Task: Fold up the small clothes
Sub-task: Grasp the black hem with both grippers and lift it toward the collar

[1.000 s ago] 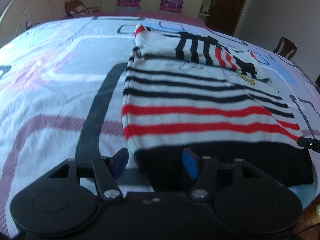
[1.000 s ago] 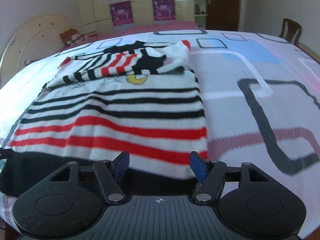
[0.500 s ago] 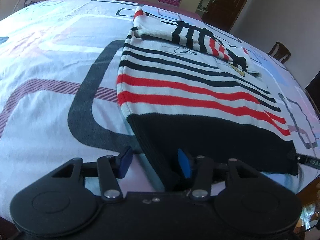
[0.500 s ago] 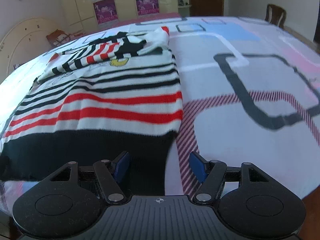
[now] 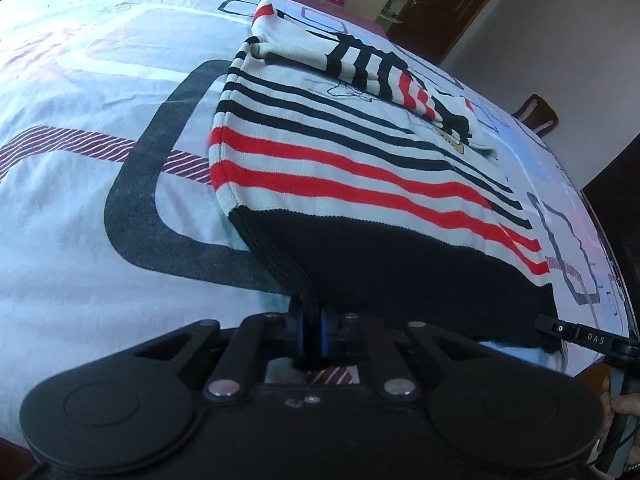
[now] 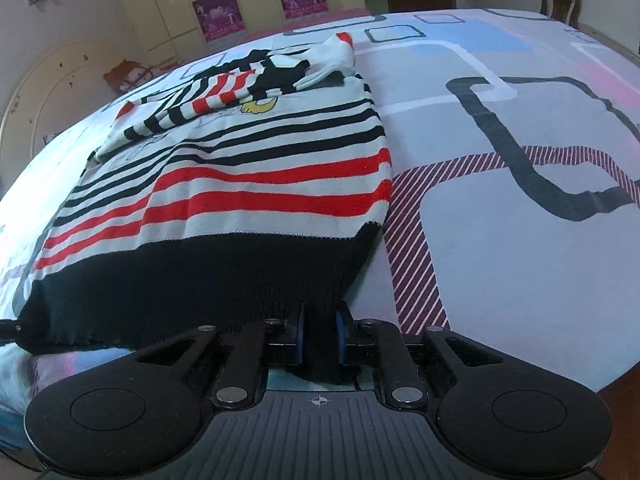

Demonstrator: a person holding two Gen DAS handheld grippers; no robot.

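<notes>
A small knitted sweater (image 5: pixel 360 168) (image 6: pixel 256 184) with black, red and white stripes lies flat on the patterned bed sheet (image 5: pixel 80 184) (image 6: pixel 520 240). Its sleeves are folded across the chest at the far end. The wide black hem band is nearest me. My left gripper (image 5: pixel 313 334) is shut on the hem's left corner, the black knit bunched between the blue pads. My right gripper (image 6: pixel 320 334) is shut on the hem's right corner in the same way. The corner by the left gripper is pulled a little off the sheet.
The other gripper's black tip (image 5: pixel 576 334) and a fingertip (image 5: pixel 624 404) show at the right edge of the left wrist view. The bed edge drops off near me. A wooden chair (image 6: pixel 560 0), a dark door (image 5: pixel 452 4) and wardrobe doors with posters (image 6: pixel 256 4) stand beyond the bed.
Both grippers moved in to the hem's corners and went from open to shut, pinching the black band. The left corner of the hem has risen slightly.
</notes>
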